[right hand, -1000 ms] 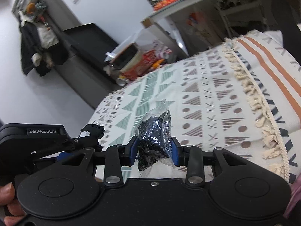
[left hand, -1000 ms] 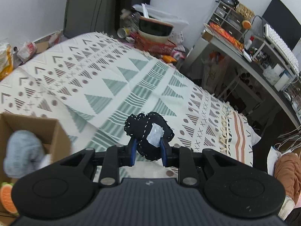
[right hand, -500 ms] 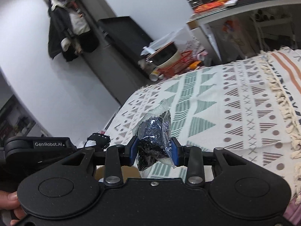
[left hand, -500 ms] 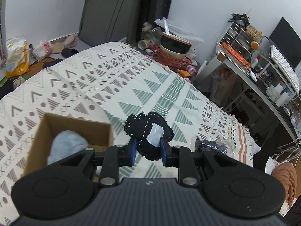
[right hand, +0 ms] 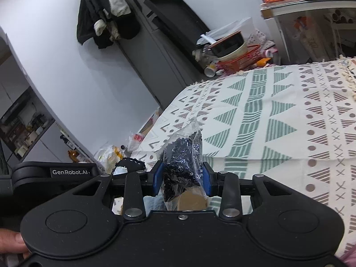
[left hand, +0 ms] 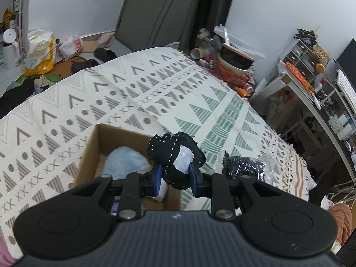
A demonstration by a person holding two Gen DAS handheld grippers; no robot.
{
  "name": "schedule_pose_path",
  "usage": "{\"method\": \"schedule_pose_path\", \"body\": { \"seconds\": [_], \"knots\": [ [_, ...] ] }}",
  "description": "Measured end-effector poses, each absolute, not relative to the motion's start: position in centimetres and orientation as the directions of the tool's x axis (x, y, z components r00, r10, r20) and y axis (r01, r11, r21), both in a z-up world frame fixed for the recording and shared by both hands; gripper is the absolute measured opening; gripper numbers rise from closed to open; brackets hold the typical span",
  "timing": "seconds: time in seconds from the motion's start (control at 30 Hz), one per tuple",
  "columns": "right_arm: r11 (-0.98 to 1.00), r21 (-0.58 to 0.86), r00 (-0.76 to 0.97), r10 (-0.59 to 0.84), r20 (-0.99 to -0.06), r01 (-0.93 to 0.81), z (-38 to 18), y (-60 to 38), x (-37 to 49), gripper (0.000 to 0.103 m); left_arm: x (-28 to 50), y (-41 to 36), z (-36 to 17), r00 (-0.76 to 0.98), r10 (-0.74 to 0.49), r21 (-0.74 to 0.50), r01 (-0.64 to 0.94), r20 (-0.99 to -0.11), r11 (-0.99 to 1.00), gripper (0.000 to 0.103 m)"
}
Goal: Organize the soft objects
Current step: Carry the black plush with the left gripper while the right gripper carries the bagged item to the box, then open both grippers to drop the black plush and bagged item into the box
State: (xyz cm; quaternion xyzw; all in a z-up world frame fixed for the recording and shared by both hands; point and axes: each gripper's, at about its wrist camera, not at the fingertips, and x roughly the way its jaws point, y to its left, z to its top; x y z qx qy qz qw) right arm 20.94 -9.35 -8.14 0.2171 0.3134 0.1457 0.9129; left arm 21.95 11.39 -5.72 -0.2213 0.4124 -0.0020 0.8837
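box: cardboard box (left hand: 93,155) on the bed (left hand: 155,93), pale blue plush (left hand: 124,162) inside | left gripper (left hand: 174,173): fingers clamped on black stitched pouch (left hand: 175,153), above the box's near-right corner | right gripper (right hand: 181,178): fingers pinch bagged black beads (right hand: 182,158), just beside | step: carrying 2 items to box | next: centre over opening, release in turn

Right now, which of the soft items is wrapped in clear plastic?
The black beaded bundle in the right hand-held gripper; the stitched black pouch is bare.
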Motion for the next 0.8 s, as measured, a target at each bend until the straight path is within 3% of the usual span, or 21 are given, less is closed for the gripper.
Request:
{"method": "schedule_pose_path", "body": {
  "seconds": [0.3, 0.47, 0.57, 0.8],
  "knots": [
    [0.870, 0.456, 0.689, 0.448, -0.569, -0.189, -9.4, -6.1, 20.0, 0.036, 21.1, 14.7, -7.1, 0.643, -0.156, -0.397, -0.250, -0.750, 0.883, 0.025],
    [0.895, 0.408, 0.677, 0.413, -0.609, -0.180, -10.0, -5.4, 19.3, 0.043, 20.4, 15.4, -8.2, 0.627, -0.152, -0.403, -0.280, -0.764, 0.871, 0.025],
    [0.892, 0.413, 0.687, 0.416, -0.596, -0.183, -9.4, -5.9, 19.3, 0.052, 20.0, 15.4, -8.7, 0.616, -0.149, -0.399, -0.291, -0.773, 0.869, 0.025],
    [0.896, 0.410, 0.718, 0.398, -0.571, -0.170, -8.3, -7.2, 19.4, 0.053, 19.4, 14.7, -9.2, 0.592, -0.150, -0.388, -0.297, -0.792, 0.872, 0.027]
  ]
}}
